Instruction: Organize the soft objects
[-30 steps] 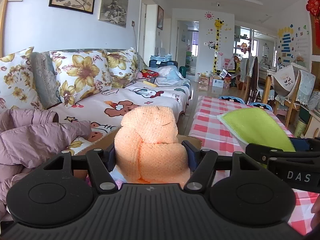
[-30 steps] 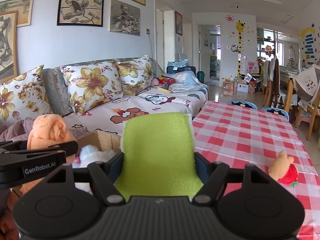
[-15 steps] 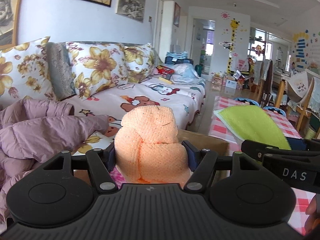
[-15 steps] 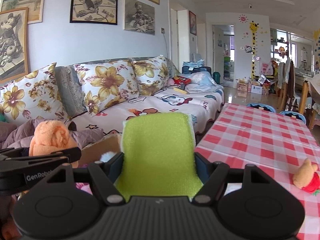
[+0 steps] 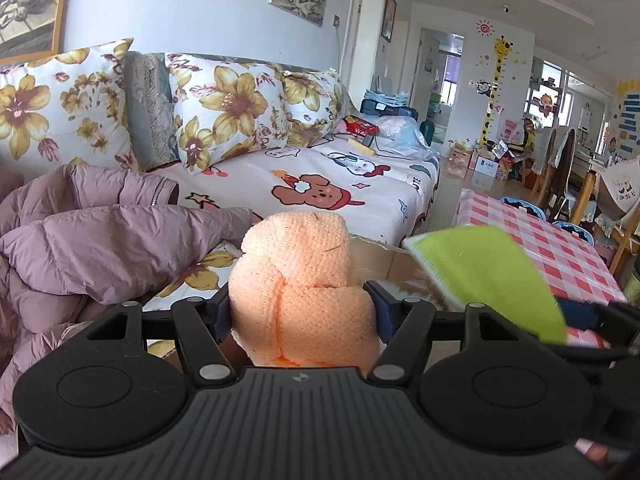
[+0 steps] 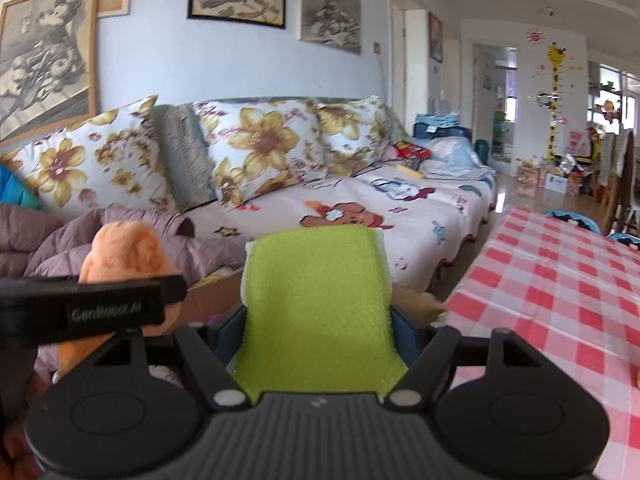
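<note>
Left gripper [image 5: 302, 312] clamped on a knotted orange knit cloth [image 5: 300, 280]; right gripper [image 6: 318, 326] clamped on a green sponge cloth [image 6: 316, 304] (white-edged). Both are held aloft above a cardboard box [image 5: 376, 258] between the sofa's [image 5: 320, 184] front edge and the checkered table's [image 6: 560, 272] near edge.

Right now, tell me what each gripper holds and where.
Left gripper: orange knitted cloth, pinched at its lower bundle. Right gripper: green sponge cloth, clamped by its side edges.

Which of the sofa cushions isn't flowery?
The grey cushion, standing between two floral cushions; it is plain grey, without yellow flowers.
</note>
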`<control>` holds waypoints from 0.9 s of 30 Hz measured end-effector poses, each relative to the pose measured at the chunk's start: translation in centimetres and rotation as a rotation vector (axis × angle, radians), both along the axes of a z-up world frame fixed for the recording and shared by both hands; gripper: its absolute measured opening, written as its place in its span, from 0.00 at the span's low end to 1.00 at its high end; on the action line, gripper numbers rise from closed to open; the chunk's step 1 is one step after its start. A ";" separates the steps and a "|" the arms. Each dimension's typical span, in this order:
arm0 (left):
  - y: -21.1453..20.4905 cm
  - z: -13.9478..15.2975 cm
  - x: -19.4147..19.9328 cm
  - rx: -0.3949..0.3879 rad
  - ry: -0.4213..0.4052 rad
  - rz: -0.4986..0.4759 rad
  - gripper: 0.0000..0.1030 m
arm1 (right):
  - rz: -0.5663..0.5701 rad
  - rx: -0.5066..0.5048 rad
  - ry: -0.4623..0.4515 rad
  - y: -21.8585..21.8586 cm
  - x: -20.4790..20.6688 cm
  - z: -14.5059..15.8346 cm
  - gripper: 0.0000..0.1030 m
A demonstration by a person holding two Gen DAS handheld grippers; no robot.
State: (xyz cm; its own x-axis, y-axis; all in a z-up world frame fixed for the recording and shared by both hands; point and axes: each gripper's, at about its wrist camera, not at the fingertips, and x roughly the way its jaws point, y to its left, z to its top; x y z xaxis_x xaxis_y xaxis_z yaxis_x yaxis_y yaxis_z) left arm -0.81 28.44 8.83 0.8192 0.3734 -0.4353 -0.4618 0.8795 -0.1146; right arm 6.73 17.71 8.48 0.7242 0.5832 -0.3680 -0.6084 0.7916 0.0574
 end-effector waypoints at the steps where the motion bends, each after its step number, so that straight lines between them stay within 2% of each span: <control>1: -0.1 0.1 -0.1 -0.001 -0.001 0.003 0.79 | 0.010 -0.003 0.005 0.2 -0.1 -0.1 0.72; 13: 0.0 0.7 -0.9 -0.022 -0.015 0.032 0.79 | 0.149 -0.069 0.079 2.1 -2.9 -1.2 0.74; 17: -0.2 0.8 -0.8 -0.026 -0.014 0.018 0.80 | 0.221 -0.107 0.104 2.9 -4.3 -1.7 0.79; 19: -0.3 0.8 -0.7 -0.018 -0.011 0.015 0.81 | 0.210 -0.122 0.111 2.8 -4.5 -1.9 0.82; 25: -0.2 0.8 -0.6 -0.012 -0.014 -0.013 0.81 | 0.241 -0.046 0.139 0.2 -4.4 -1.6 0.89; 27: -0.3 0.8 -0.5 -0.012 -0.017 -0.028 0.88 | 0.257 -0.019 0.141 -0.6 -4.5 -1.3 0.93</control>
